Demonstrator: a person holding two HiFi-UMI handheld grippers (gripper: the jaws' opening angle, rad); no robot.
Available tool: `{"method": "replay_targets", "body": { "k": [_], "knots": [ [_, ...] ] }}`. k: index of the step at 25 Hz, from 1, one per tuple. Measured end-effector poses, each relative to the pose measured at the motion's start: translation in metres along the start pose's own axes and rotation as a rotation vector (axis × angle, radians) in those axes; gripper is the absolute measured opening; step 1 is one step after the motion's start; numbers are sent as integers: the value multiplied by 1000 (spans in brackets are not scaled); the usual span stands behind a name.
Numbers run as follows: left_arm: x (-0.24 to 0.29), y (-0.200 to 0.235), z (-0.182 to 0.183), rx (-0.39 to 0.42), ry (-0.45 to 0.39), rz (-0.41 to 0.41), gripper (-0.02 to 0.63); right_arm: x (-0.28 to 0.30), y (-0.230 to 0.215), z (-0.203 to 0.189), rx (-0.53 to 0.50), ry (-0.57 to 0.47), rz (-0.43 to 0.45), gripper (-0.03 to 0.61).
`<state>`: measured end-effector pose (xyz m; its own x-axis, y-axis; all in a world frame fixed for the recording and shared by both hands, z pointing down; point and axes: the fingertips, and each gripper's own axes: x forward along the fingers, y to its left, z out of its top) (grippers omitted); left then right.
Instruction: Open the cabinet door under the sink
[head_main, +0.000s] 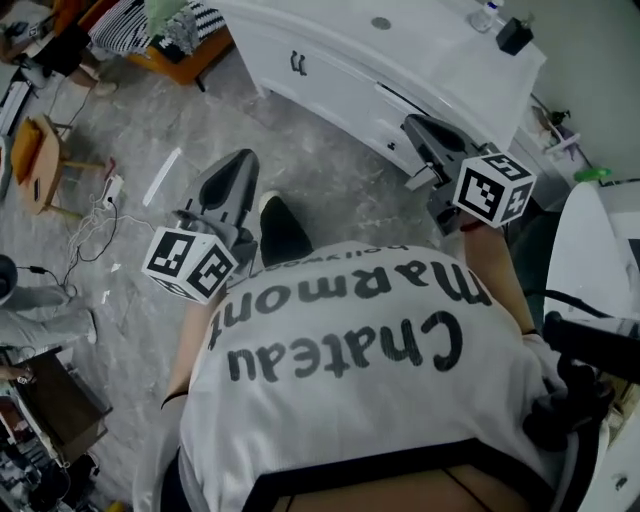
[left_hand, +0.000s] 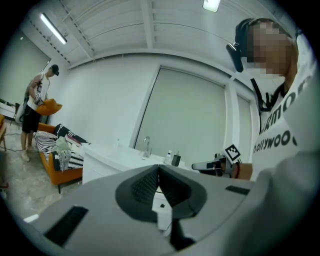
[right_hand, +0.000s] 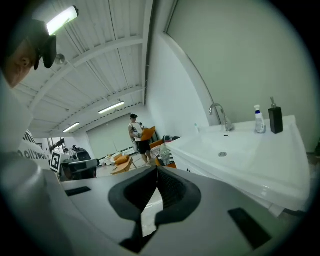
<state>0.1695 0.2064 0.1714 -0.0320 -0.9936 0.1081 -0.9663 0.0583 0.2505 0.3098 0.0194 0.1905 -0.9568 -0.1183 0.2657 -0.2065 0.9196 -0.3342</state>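
Head view, looking steeply down: the wearer's printed shirt fills the near half. The left gripper and the right gripper are held out over the grey marbled floor. Both point toward the white sink cabinet at the far right. This is the only view that shows the cabinet's front, which carries a close pair of dark handles. The doors there lie flush, and neither gripper touches the cabinet.

Left gripper view: its jaws are pressed together with nothing between them. Beyond them stand the cabinet's near corner, the faucet and the other gripper, off to the right. A bystander holds an orange cushion at the far left, beside a striped sofa.

Right gripper view: its jaws likewise meet along their tips and hold nothing. Only this view shows the basin clearly, with its drain.

Counts: two grippers, each with one marker cube. There is one faucet. Two containers stand on the counter, a spray bottle and a black dispenser. One bystander is visible.
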Motion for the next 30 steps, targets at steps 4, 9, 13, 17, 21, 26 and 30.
{"method": "replay_targets", "body": {
  "k": [4,9,13,17,21,26,30],
  "knots": [
    [41,34,11,26,32,-95,8,27,-15,10,23,-14,-70,9],
    [88,90,42,57,80,-185,8,78,-27,37,72,-42,-156,9],
    [117,142,67,69,92,-235,8,130,-34,60,105,-83,-211,9],
    [140,193,78,25,104,-258,8,181,-33,74,106,-86,-232,9],
    [157,234,86,29,130,-290,8,221,-36,83,116,-103,-266,9],
    [178,268,93,32,134,-358,8,256,-36,88,126,-112,-304,9],
    [195,272,88,9,144,-398,8,271,-35,81,136,-80,-310,9]
  ]
}}
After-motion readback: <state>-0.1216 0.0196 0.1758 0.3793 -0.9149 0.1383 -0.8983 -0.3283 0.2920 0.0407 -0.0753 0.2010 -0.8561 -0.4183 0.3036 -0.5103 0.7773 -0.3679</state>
